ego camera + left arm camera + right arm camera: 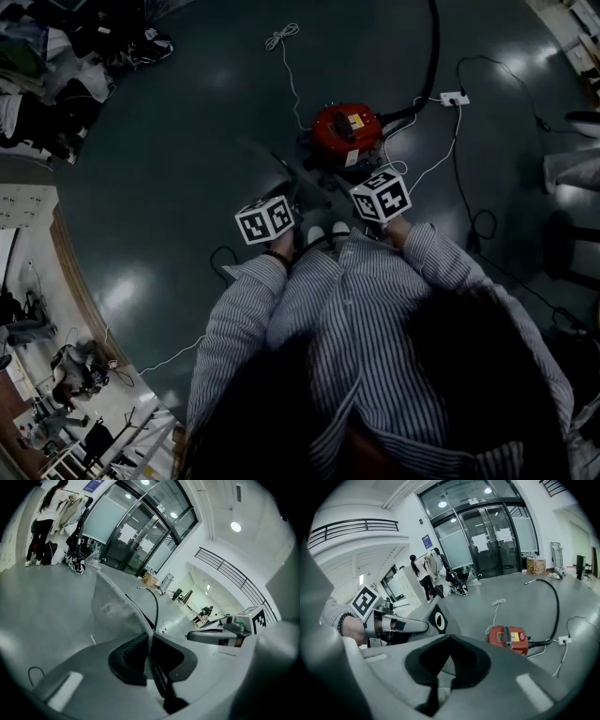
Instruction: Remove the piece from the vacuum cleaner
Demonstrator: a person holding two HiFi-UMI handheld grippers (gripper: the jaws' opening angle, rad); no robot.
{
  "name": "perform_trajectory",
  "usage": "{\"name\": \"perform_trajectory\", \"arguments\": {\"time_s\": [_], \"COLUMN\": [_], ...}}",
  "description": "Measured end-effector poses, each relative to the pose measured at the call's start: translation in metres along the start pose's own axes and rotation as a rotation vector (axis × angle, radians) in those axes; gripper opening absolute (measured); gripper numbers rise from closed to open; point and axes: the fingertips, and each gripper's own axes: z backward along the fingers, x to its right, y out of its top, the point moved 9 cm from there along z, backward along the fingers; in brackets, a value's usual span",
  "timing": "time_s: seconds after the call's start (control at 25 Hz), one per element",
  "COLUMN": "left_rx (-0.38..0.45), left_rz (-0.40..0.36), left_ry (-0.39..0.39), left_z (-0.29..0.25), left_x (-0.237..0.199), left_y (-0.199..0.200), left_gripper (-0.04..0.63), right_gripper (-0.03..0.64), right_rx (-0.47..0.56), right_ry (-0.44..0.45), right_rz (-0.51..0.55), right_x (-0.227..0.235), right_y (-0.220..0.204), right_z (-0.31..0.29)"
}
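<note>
The red vacuum cleaner (345,131) sits on the dark floor ahead of me, also in the right gripper view (509,639). A flat grey piece (281,169) with a dark oval hole (437,620) is lifted off it and hangs in the air between both grippers. My left gripper (150,637) is shut on one edge of this piece (115,606), which rises up and left from the jaws. My right gripper (447,637) is closed with grey material of the same piece showing between its jaws. From the head, the left gripper (272,216) and right gripper (375,199) are close together, just short of the cleaner.
A black hose (429,66) runs from the cleaner to the far side. A white power strip (454,97) and cables lie to its right, and a coiled white cord (281,37) lies beyond. A person (42,531) stands by clothes racks near glass doors (492,541).
</note>
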Motion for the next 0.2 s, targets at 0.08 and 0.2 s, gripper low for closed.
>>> {"name": "perform_trajectory", "arguments": {"time_s": [0.08,0.2], "left_rx": [0.004,0.006], "left_rz": [-0.010,-0.022], "left_ry": [0.010,0.025], "left_z": [0.0005,0.0012], "left_x": [-0.0003,0.0004], "left_y": [0.0003,0.0008], "left_gripper": [0.028,0.028], "right_gripper": [0.002,0.002], "right_rx": [0.007,0.020], "right_ry": [-0.003,-0.007], "right_rz": [0.003,0.014], "right_x": [0.0002,0.0004], "right_y": [0.0004,0.0018], "right_z": [0.0011,0.0029]}}
